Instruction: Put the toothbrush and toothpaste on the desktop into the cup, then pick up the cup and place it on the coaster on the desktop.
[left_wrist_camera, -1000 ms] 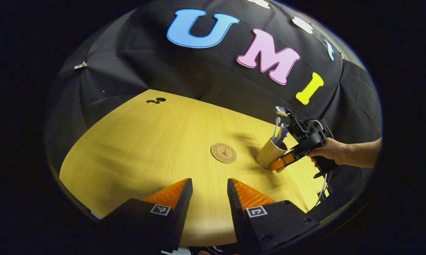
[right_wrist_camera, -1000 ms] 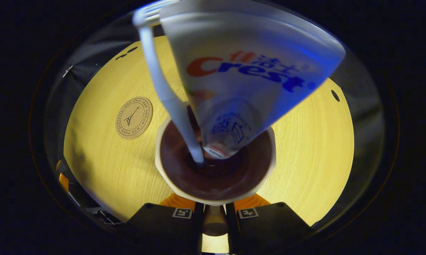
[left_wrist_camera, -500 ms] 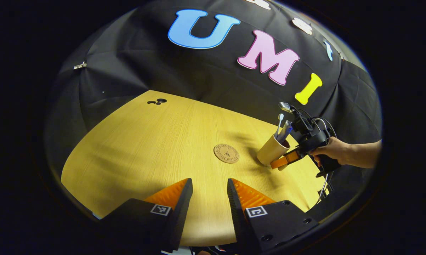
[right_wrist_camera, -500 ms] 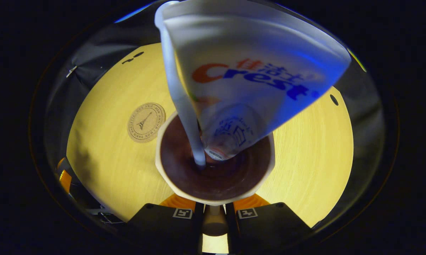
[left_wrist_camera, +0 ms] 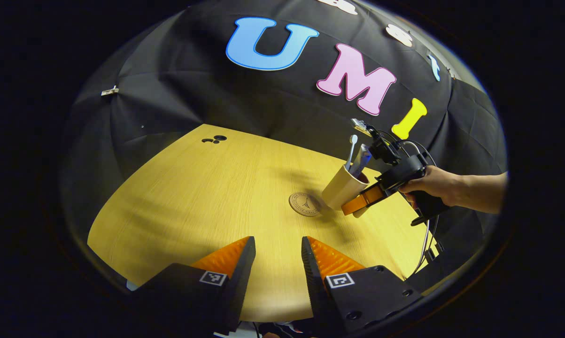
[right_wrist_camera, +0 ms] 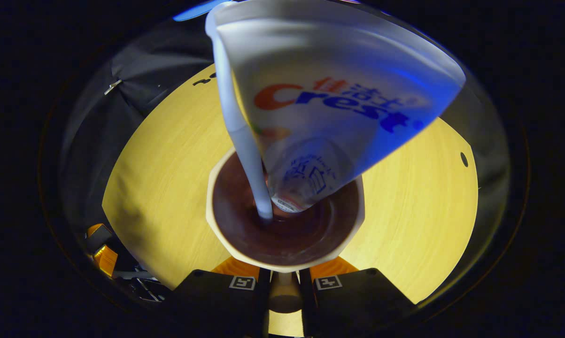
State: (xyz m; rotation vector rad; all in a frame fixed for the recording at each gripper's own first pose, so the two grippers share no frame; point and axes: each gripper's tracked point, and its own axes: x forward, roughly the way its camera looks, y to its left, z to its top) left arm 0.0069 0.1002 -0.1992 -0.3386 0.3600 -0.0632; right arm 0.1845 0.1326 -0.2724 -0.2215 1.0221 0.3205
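A beige cup (left_wrist_camera: 339,189) with a dark brown inside hangs tilted just above the table, right beside the round cork coaster (left_wrist_camera: 305,204). My right gripper (left_wrist_camera: 357,205), held by a hand (left_wrist_camera: 428,185), is shut on the cup's lower wall. A white toothbrush (left_wrist_camera: 352,151) and a toothpaste tube (left_wrist_camera: 361,159) stand in the cup. In the right gripper view I look down into the cup (right_wrist_camera: 216,225), with the toothbrush handle (right_wrist_camera: 244,136) and the toothpaste tube (right_wrist_camera: 338,94) rising toward the lens and my right gripper (right_wrist_camera: 284,274) clamped under the rim. My left gripper (left_wrist_camera: 277,253) stands open over the table's near edge, holding nothing.
The yellow wooden table (left_wrist_camera: 207,197) ends at the black cloth wall behind. Small dark holes (left_wrist_camera: 214,139) sit near its far left corner, and one hole (right_wrist_camera: 463,159) shows at the right. The left gripper (right_wrist_camera: 101,253) lies low at the left. A cable (left_wrist_camera: 425,244) hangs below the hand.
My right gripper has lifted the cup and carried it left, up to the coaster. In the right gripper view the coaster has slid out of sight under the cup. The left gripper has barely moved.
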